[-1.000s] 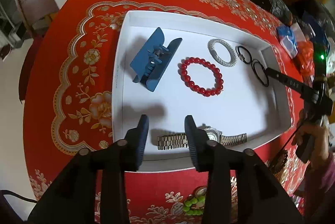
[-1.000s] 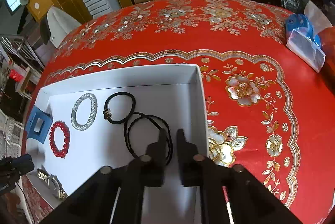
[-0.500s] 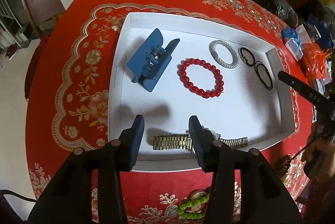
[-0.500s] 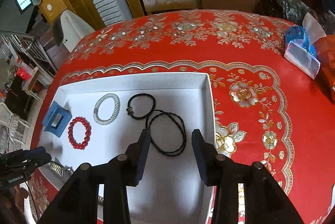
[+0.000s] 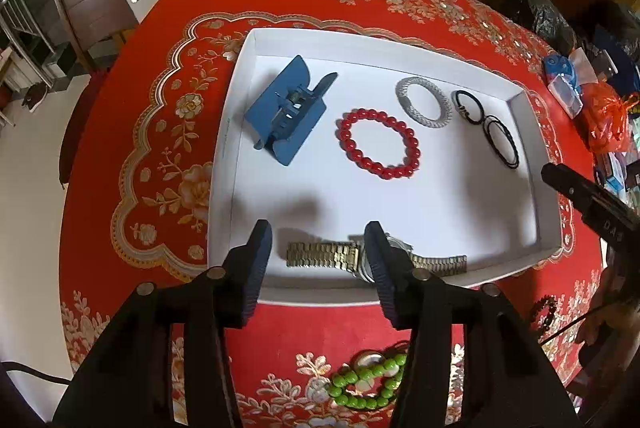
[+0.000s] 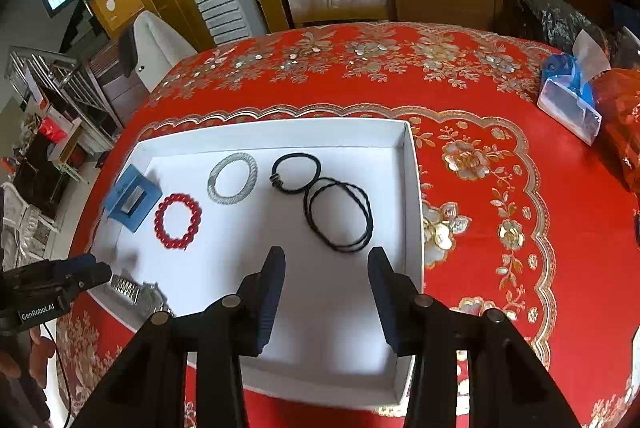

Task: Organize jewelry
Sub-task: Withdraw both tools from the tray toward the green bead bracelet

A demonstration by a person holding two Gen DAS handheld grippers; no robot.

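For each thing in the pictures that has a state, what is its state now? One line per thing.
left gripper: open, jaws just opening, nothing held
right gripper: open, jaws just opening, nothing held
white tray: lidless, on the tablecloth
blue hair claw: shut, in the tray
red bead bracelet: flat in the tray
metal watch: flat, strap unfastened, in the tray
green bead bracelet: outside the tray

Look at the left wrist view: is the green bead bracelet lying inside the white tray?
No, the green bead bracelet lies on the red tablecloth, outside the white tray.
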